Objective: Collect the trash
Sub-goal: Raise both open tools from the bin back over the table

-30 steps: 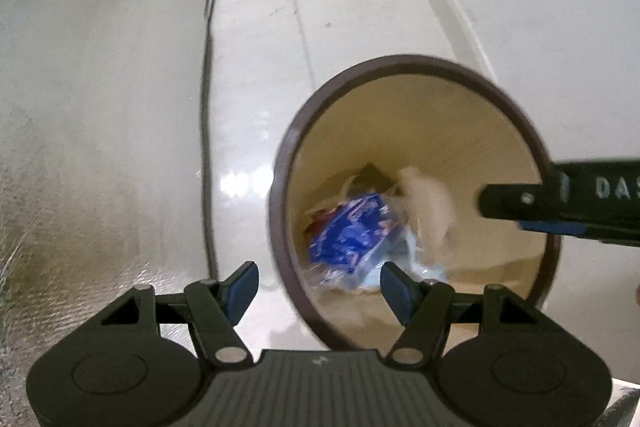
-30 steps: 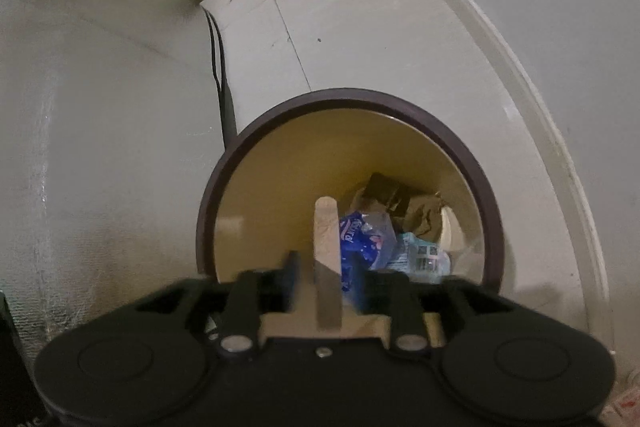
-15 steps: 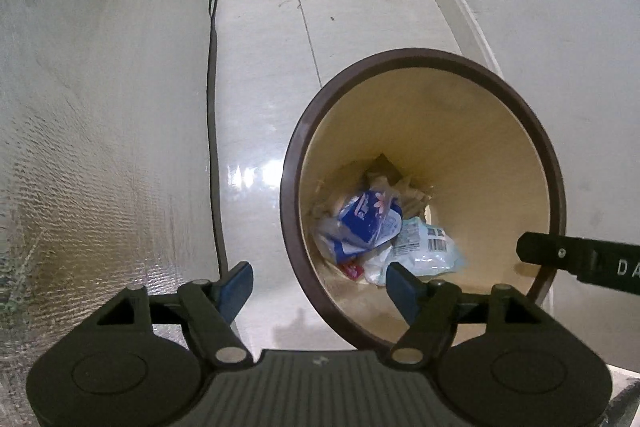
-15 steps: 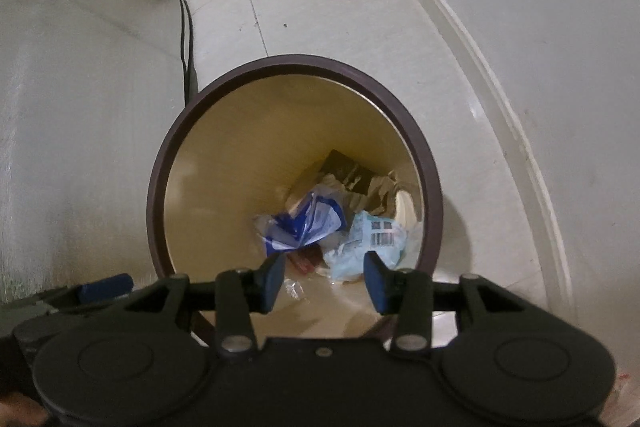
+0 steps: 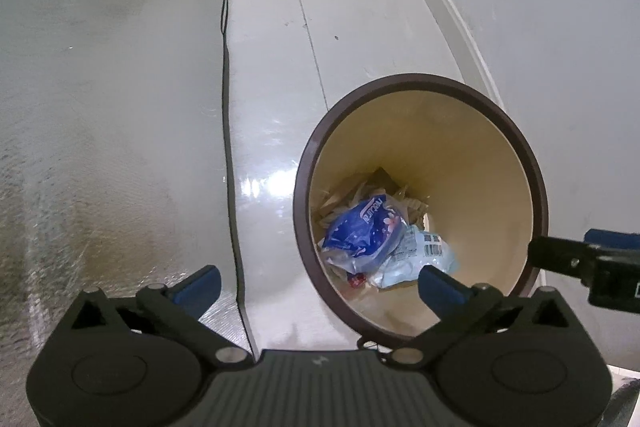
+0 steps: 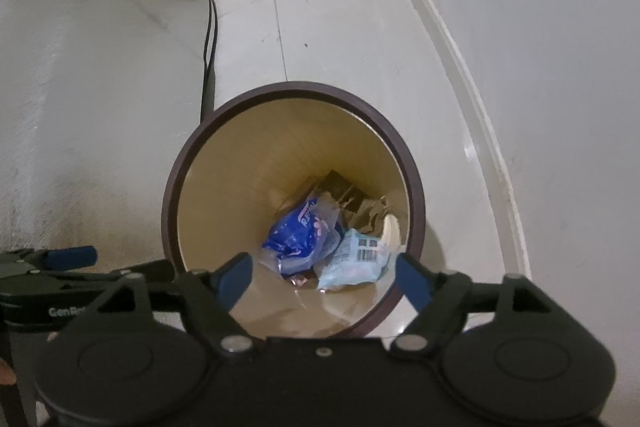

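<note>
I see both grippers over the trash bin, fingers spread wide, nothing held. The right gripper sits lower centre in its view; its blue pads straddle the bin mouth near the close rim. The left gripper is offset: one pad is over the floor tile at lower left, the other over the bin's near rim. The right gripper's finger pokes in from the right edge at rim height.

The trash lies at the bin bottom: a blue wrapper, a pale packet with barcode touching it, and brown paper scraps behind. A black cable runs along the left wall's base. The baseboard curves just right of the bin, with open tile beyond the far rim.
</note>
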`<move>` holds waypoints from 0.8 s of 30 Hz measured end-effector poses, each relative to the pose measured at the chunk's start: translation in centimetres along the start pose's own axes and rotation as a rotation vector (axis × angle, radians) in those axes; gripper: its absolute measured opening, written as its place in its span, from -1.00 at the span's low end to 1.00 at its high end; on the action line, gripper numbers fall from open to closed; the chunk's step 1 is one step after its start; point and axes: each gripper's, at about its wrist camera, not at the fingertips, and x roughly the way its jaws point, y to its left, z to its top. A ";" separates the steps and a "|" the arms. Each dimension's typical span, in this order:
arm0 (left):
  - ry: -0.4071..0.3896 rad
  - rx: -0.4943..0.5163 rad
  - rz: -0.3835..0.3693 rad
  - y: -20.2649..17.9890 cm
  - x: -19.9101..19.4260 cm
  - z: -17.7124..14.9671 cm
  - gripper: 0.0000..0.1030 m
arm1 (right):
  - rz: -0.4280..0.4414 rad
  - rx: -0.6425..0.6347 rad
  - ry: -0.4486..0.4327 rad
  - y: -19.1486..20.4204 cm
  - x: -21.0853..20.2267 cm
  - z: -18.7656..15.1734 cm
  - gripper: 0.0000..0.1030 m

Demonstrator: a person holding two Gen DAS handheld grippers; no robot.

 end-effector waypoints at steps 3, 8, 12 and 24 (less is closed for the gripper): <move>-0.004 -0.009 0.006 0.5 -0.8 -0.3 1.00 | -0.010 -0.017 -0.013 0.0 -0.6 -0.2 0.81; -0.011 -0.029 0.004 1.0 -1.8 -1.0 1.00 | -0.035 -0.021 -0.030 -0.3 -1.5 -0.6 1.00; -0.023 -0.021 0.004 1.0 -2.6 -1.3 1.00 | -0.063 -0.033 -0.051 -0.5 -2.2 -1.1 1.00; -0.044 0.004 -0.013 -0.1 -6.8 -2.5 1.00 | -0.125 -0.026 -0.094 -0.7 -6.7 -2.8 1.00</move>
